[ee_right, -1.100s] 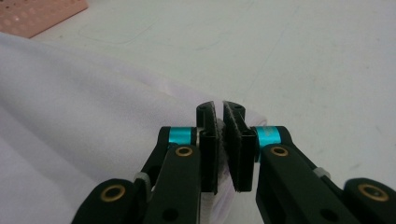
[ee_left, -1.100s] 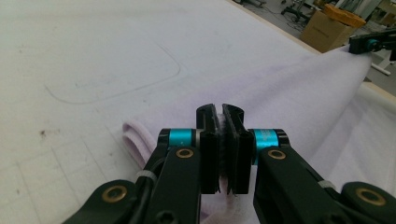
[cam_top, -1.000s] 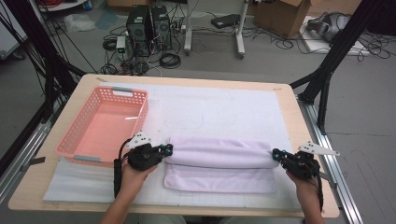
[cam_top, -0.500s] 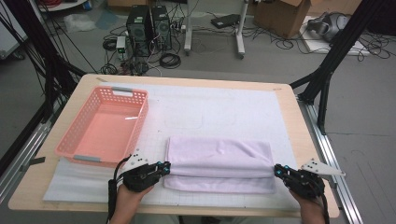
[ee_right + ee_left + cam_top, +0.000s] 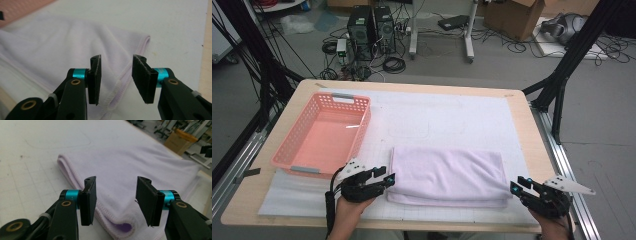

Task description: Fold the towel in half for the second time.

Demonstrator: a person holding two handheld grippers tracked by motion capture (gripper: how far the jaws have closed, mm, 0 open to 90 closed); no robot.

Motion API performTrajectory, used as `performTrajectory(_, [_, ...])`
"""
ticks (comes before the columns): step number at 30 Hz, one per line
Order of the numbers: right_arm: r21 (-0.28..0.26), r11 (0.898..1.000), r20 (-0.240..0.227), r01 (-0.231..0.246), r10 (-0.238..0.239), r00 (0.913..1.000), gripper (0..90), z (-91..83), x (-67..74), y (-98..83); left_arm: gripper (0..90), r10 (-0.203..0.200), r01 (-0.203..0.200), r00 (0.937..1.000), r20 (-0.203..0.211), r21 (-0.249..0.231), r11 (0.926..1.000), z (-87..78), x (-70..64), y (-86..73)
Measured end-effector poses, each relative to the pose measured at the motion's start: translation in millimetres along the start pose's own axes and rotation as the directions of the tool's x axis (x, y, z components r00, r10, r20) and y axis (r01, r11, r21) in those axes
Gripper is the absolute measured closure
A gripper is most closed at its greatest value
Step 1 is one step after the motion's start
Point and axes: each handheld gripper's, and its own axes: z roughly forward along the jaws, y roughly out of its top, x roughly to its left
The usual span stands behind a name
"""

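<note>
A lilac towel (image 5: 447,175) lies folded flat on the white mat (image 5: 437,115), near the table's front edge. My left gripper (image 5: 387,180) sits at its near left corner, and its jaws have just been opening. In the left gripper view the left gripper (image 5: 116,200) stands open over the towel's folded corner (image 5: 120,225), with the pads clear of the cloth. My right gripper (image 5: 515,189) is at the towel's near right corner, and its jaws have just been opening too. In the right gripper view the right gripper (image 5: 116,78) is open above the towel's hemmed edge (image 5: 120,77).
An empty pink plastic basket (image 5: 362,131) stands on the left half of the table, close to the towel's far left corner. The wooden table edge (image 5: 524,120) runs along the right. Computers, cables and boxes lie on the floor beyond.
Both grippers drew the towel's upper layer toward the front edge, completing the fold. Both then opened and let go of the cloth, which now lies flat.
</note>
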Motion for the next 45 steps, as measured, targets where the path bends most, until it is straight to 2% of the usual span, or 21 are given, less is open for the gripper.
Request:
performTrajectory(2, [0.051,0.999,0.003,0.017,-0.017,0.9998,58.5,12.1,4.1,-2.7,52.3,-0.011,0.011,0.9999,0.002,0.049,0.9988,4.1,-3.4,-2.0])
performTrajectory(4, [0.119,0.992,0.008,0.051,-0.053,0.9986,57.1,22.3,9.0,-6.7,51.9,0.003,-0.002,1.0,-0.003,0.074,0.9973,4.8,-7.2,-4.2])
performTrajectory(6, [0.168,0.984,0.012,0.056,-0.059,0.9982,57.1,27.6,10.4,-10.1,52.1,0.003,-0.003,1.0,0.003,0.098,0.9952,4.5,-7.6,-6.9])
performTrajectory(8, [0.193,0.98,-0.001,0.047,-0.048,0.9988,65.8,29.4,9.0,-13.5,57.6,0.009,-0.011,0.9999,0.008,0.142,0.9898,6.3,-6.8,-9.9])
performTrajectory(10, [0.198,0.978,-0.017,0.06,-0.058,0.9982,80.3,28.6,7.7,-14.9,69.4,0.026,-0.027,0.9996,0.007,0.181,0.9832,9.7,-8.4,-12.6])
performTrajectory(11, [0.191,0.98,-0.02,0.061,-0.058,0.9981,83.4,27.2,7.8,-14.6,76.7,0.046,-0.047,0.9989,0.007,0.186,0.9813,10.0,-9.8,-12.9])
performTrajectory(12, [0.183,0.981,-0.023,0.064,-0.061,0.9979,84.0,25.7,7.9,-13.8,82.1,0.061,-0.061,0.9981,0.005,0.182,0.9814,9.7,-11.8,-12.5])
performTrajectory(15, [0.156,0.986,-0.021,0.065,-0.062,0.9978,84.3,20.1,9.4,-10.5,85.5,0.079,-0.079,0.9969,0.005,0.151,0.9854,4.6,-15.0,-7.5])
performTrajectory(17, [0.141,0.989,-0.034,0.053,-0.049,0.9982,84.3,15.5,8.5,-8.9,86.0,0.067,-0.069,0.9976,0.016,0.128,0.9894,-0.3,-15.1,-4.8])
performTrajectory(21, [0.133,0.991,-0.077,0.023,-0.013,0.9969,84.2,3.6,8.7,-5.6,86.4,0.059,-0.064,0.9973,0.043,0.119,0.9908,-10.7,-17.7,-5.9])
performTrajectory(23, [0.157,0.987,-0.104,0.017,-0.001,0.9946,83.8,-1.6,10.9,-5.1,86.4,0.06,-0.066,0.997,0.049,0.123,0.9903,-14.7,-18.9,-8.2])
performTrajectory(25, [0.183,0.983,-0.101,0.032,-0.014,0.9948,82.2,-2.5,11.7,-7.7,86.2,0.064,-0.07,0.9965,0.055,0.124,0.9898,-16.6,-20.0,-11.4])
performTrajectory(28, [0.242,0.97,-0.056,0.026,-0.012,0.9983,67.2,4.1,7.9,-15.0,81.1,0.058,-0.062,0.9974,0.043,0.103,0.9928,-17.4,-20.2,-13.2])
performTrajectory(30, [0.222,0.975,-0.034,-0.009,0.017,0.9993,59.7,3.1,4.0,-15.9,65.7,0.041,-0.042,0.9989,0.023,0.06,0.9973,-18.8,-17.2,-10.3])
performTrajectory(31, [0.194,0.981,-0.012,-0.011,0.014,0.9998,56.3,0.9,2.4,-14.3,62.6,0.047,-0.048,0.9987,0.016,0.037,0.9982,-19.2,-15.0,-8.4])
performTrajectory(34, [0.094,0.995,0.032,-0.014,0.011,0.9994,54.0,-3.7,-1.5,-4.8,57.9,0.044,-0.044,0.999,0.01,0.0,0.999,-14.8,-8.2,0.0])
performTrajectory(36, [0.058,0.998,0.052,0.003,-0.006,0.9986,54.3,0.6,-2.4,0.2,57.8,0.052,-0.052,0.9987,0.002,-0.005,0.9986,-7.9,-5.3,3.5])
performTrajectory(38, [0.051,0.999,0.051,0.01,-0.013,0.9986,56.6,12.1,-3.4,4.9,59.5,0.054,-0.053,0.9986,-0.002,0.015,0.9985,3.3,-0.8,7.5])
performTrajectory(40, [0.07,0.997,0.048,0.032,-0.035,0.9982,59.9,28.0,-2.8,9.3,62.5,0.052,-0.053,0.9986,0.003,0.036,0.998,15.2,3.5,12.5])
performTrajectory(43, [0.094,0.995,0.029,0.037,-0.04,0.9988,64.6,52.6,-2.6,15.4,64.8,0.053,-0.05,0.998,-0.035,0.068,0.9964,32.3,11.1,20.2])
performTrajectory(45, [0.086,0.996,0.01,0.031,-0.032,0.9994,66.8,66.3,-3.7,18.4,66.6,0.05,-0.045,0.9975,-0.051,0.096,0.9944,44.4,16.2,23.6])
